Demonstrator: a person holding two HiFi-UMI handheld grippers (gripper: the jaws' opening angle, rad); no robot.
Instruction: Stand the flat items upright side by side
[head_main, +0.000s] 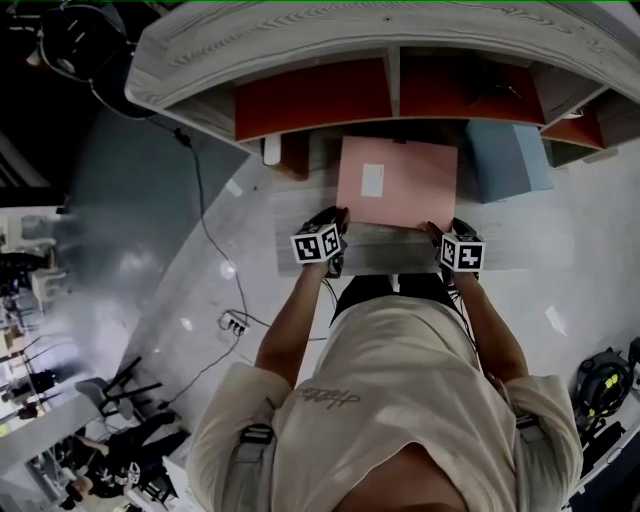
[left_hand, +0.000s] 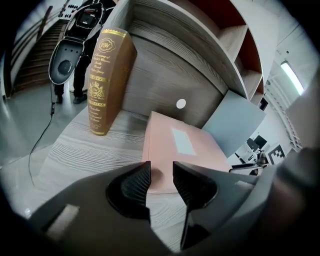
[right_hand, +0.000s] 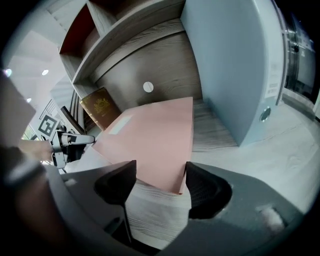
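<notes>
Wood-grain table (left_hand: 75, 145) under the shelves carries everything. At its left the brown book (left_hand: 107, 80) stands upright against the back panel. My left claw (left_hand: 161, 172) is narrowly apart, just short of the near-left corner of the pink folder (left_hand: 165, 142), which lies flat. My right claw (right_hand: 161, 170), jaws wide and not pressing, straddles its near-right corner, probably so both can tip it upright beside the standing blue-grey binder (right_hand: 235, 65).

Pink book (head_main: 398, 183) lies flat between an upright brown book (left_hand: 107, 80) and an upright blue-grey binder (right_hand: 235, 65).
</notes>
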